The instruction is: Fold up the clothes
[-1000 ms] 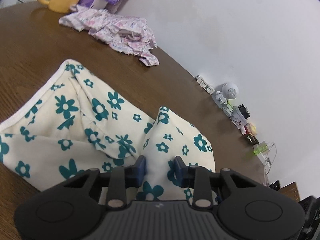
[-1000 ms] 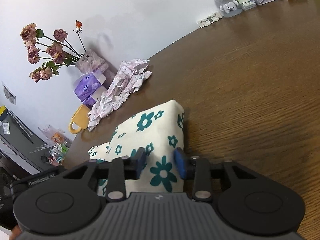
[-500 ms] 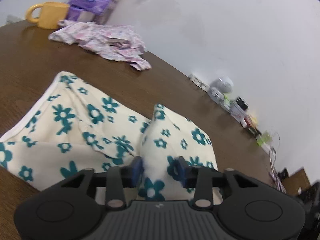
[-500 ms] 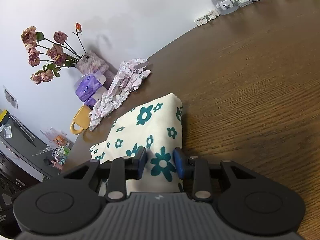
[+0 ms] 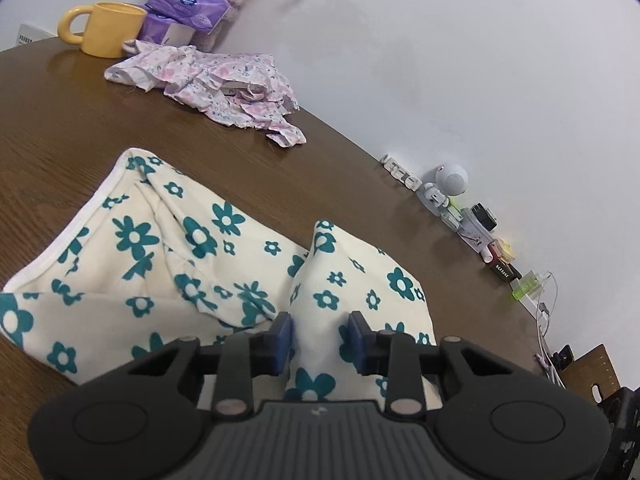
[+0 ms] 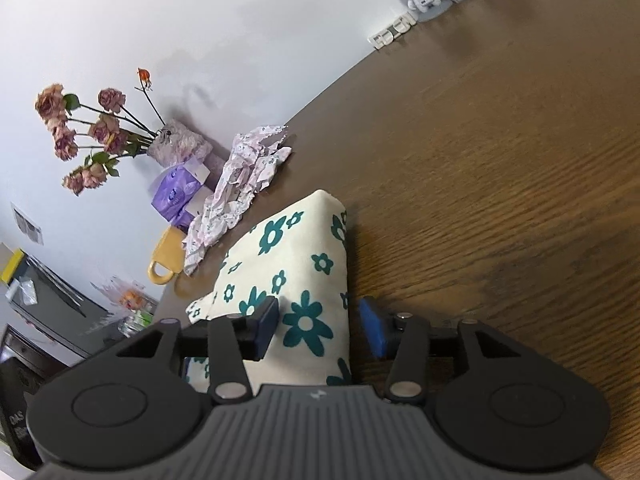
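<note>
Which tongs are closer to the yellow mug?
Left, I think. The mug looks big and close ahead of the left tongs, past the pink cloth. From the right tongs the mug looks small, far off and half hidden behind that cloth.

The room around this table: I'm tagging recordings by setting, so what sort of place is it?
Probably a lived-in home room, not a lab. A wooden table against a white wall carries dried roses, a yellow mug, purple tissue packs and a crumpled pink floral garment.
</note>
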Tool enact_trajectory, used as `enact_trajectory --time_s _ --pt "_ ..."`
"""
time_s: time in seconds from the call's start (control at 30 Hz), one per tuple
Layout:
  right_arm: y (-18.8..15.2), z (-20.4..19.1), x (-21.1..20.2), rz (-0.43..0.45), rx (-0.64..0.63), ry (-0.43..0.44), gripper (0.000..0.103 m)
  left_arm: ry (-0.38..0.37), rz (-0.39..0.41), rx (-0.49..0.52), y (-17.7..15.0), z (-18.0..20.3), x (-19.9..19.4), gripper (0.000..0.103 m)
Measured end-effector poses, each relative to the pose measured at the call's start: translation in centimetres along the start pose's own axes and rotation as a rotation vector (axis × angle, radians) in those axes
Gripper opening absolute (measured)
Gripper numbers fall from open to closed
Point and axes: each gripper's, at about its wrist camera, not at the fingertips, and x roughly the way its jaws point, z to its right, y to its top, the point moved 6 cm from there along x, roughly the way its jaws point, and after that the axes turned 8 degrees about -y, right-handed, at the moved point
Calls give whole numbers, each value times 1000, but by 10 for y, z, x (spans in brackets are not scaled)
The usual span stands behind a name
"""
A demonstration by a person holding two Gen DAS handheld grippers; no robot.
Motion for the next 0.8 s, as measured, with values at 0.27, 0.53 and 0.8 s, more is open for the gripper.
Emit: enact_trajectory --time_s 0.27,0.53,0.8 --pt "0 2 8 -26 31 61 45 -36 -25 -71 0 -11 3 28" --pt "-1 -1 10 -26 27 80 42 -54 -32 -86 1 -17 3 28" --pt "-1 2 11 -33 56 101 33 -71 -40 -109 0 -21 4 33"
